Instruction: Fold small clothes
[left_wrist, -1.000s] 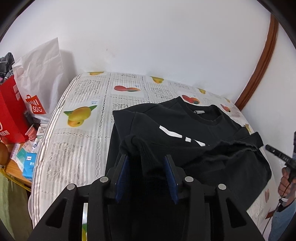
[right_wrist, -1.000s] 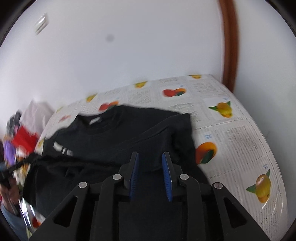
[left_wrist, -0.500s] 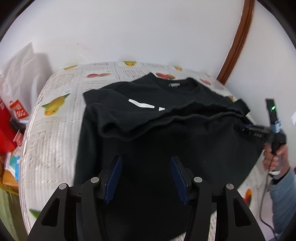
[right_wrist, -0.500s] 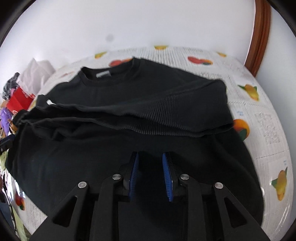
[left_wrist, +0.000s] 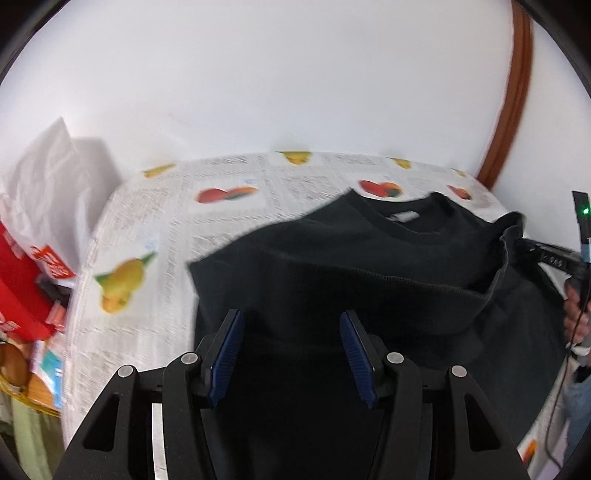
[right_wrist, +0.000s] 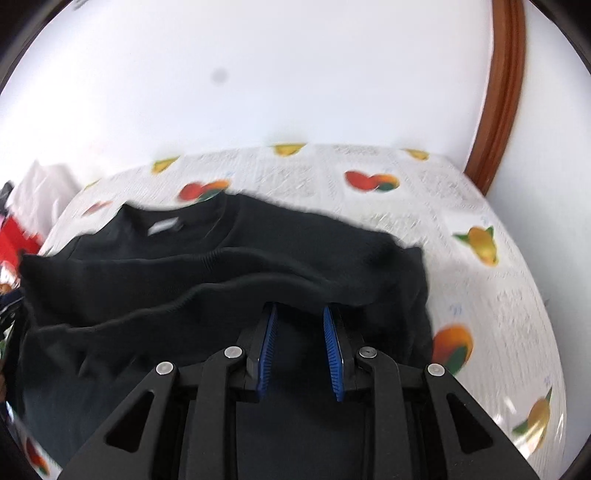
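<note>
A black sweatshirt (left_wrist: 369, 258) lies on a table covered with a fruit-print cloth (left_wrist: 229, 206), its collar and white label toward the wall. Its lower hem is folded up across the body. My left gripper (left_wrist: 291, 325) is open over the shirt's left part, nothing between its blue pads. My right gripper (right_wrist: 299, 317) has its pads close together with the folded hem of the shirt (right_wrist: 258, 258) draped over the tips; the tips are hidden under the fabric. The right gripper also shows in the left wrist view (left_wrist: 554, 258) at the shirt's right edge.
A white shopping bag (left_wrist: 48, 192) and a red bag (left_wrist: 18, 288) stand left of the table, with small boxes (left_wrist: 48, 365) below. A white wall is behind and a brown door frame (left_wrist: 513, 92) at the right. Fruit-print cloth (right_wrist: 480, 258) lies bare right of the shirt.
My left gripper let go of the shirt's hem and opened. Both grippers moved forward; the hem now lies higher up, covering the white stripe on the chest.
</note>
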